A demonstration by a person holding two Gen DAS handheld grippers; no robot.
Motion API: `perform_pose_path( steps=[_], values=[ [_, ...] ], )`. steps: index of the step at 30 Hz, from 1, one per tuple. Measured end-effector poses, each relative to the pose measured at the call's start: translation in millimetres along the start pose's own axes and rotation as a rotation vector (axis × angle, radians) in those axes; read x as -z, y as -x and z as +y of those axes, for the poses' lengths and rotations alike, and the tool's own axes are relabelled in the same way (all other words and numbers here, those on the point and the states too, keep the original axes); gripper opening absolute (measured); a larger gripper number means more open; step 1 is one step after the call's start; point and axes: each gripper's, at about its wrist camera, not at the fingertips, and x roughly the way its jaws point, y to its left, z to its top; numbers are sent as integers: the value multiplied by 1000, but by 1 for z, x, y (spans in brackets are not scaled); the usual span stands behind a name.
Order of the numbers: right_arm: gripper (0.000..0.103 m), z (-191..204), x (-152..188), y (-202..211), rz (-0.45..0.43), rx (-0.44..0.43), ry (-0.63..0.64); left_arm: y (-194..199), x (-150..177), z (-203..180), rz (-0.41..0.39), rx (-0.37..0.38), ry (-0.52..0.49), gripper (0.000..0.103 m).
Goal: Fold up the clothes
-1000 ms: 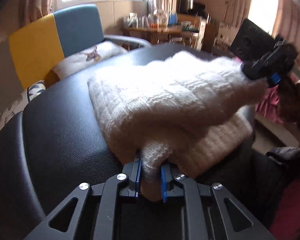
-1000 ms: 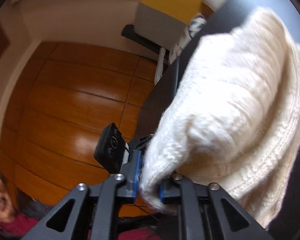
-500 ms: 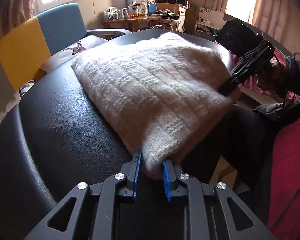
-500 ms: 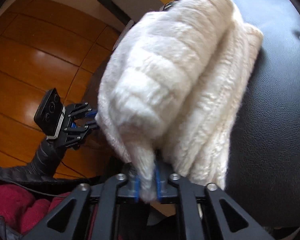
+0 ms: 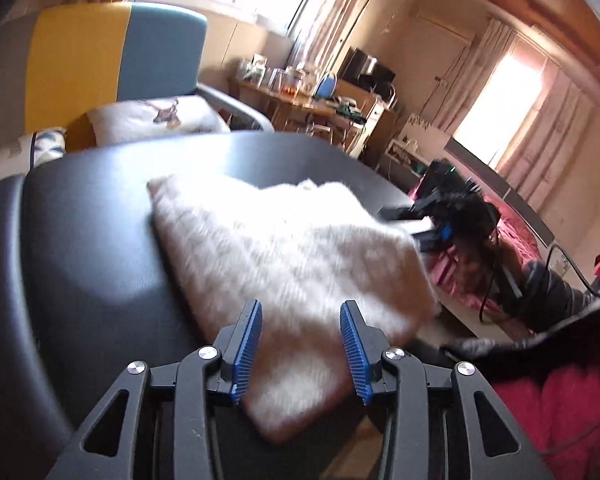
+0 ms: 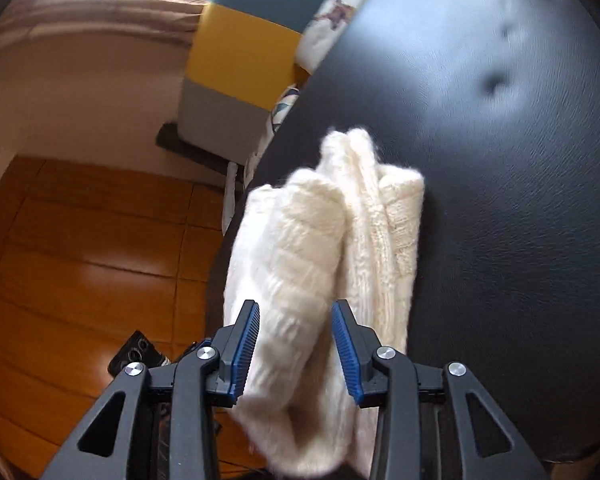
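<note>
On the black padded surface [image 5: 80, 248] in front of you lies the cream knitted sweater [image 5: 284, 248], folded into a thick, layered bundle. From your left wrist camera it reads as a roughly rectangular pad, its near corner hanging just past the surface's front edge and sitting between your left claw's [image 5: 300, 344] blue pads. Those jaws have just been opening: they stand partly apart now, and the pads are clear of the wool on both sides, so nothing is gripped, though the picture is blurred there.

Your right claw [image 6: 296, 344] shows the same state from the other end. Its jaws have also just been opening, the blue pads stand apart, and the rounded folded end of the sweater [image 6: 312, 264] rests between them without being pinched. From this view you can see several stacked layers of knit, the outer fold bulging towards the surface's edge above the orange wooden floor [image 6: 80, 260].

In the left wrist view your right claw [image 5: 428, 232] appears at the sweater's far right corner, close beside the fabric. In the right wrist view part of your left claw [image 6: 140, 354] peeks out low at the left, mostly hidden.

Beyond the surface stands a yellow and blue chair [image 5: 112, 52] with a printed cushion [image 5: 156, 118].
</note>
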Motion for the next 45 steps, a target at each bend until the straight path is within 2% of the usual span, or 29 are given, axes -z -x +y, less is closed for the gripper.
perform_pose_path(
  steps=[3,4,5,6,7,10,11,13,15,17,18,20,22,26,29,31,34,36,38,42,45],
  values=[
    [40,-2,-10,-22,28,0,-33,-25,-4,-14,47,35,-51,42],
    [38,2,-11,-26,30,8,-3,-33,-4,-19,64,47,-68,42],
    [24,13,-10,-36,31,71,74,-42,-5,-24,81,58,-86,42],
    [18,26,-10,-42,36,143,158,-50,-6,-29,99,70,-104,42],
    [17,40,-10,-44,33,186,226,-55,-4,-34,113,85,-117,42],
    [14,88,-1,-21,-64,192,456,-64,5,-51,151,127,-160,45],
    [14,97,1,-20,-86,256,535,-67,8,-56,158,134,-175,47],
    [14,75,-5,-42,-36,395,516,-77,12,-60,189,175,-158,49],
    [13,25,-9,-42,8,442,453,-87,18,-67,221,155,-187,49],
    [14,-2,-10,-31,-15,353,357,-92,21,-74,245,129,-234,49],
    [13,-7,-9,-28,-25,330,350,-91,18,-75,251,147,-219,49],
    [15,-13,-7,-25,-35,297,353,-81,5,-68,239,224,-131,49],
    [20,-21,-3,-24,-40,241,303,-71,-7,-60,189,236,-77,51],
    [27,6,8,-2,-114,290,409,-58,-30,-47,101,222,-4,53],
    [27,47,19,7,-153,327,608,-64,-30,-45,106,192,11,54],
    [27,78,26,-3,-102,320,730,-71,-29,-46,120,182,-2,54],
    [27,102,52,-30,22,366,900,-77,-15,-51,127,160,-25,55],
    [27,84,67,-51,165,480,948,-80,-2,-54,129,139,-33,56],
    [23,55,77,-73,286,633,961,-86,9,-55,136,130,-25,56],
    [20,32,76,-61,206,575,877,-91,25,-62,123,95,-47,56],
    [20,27,73,-58,164,540,847,-73,9,-51,79,126,19,57]
  ],
)
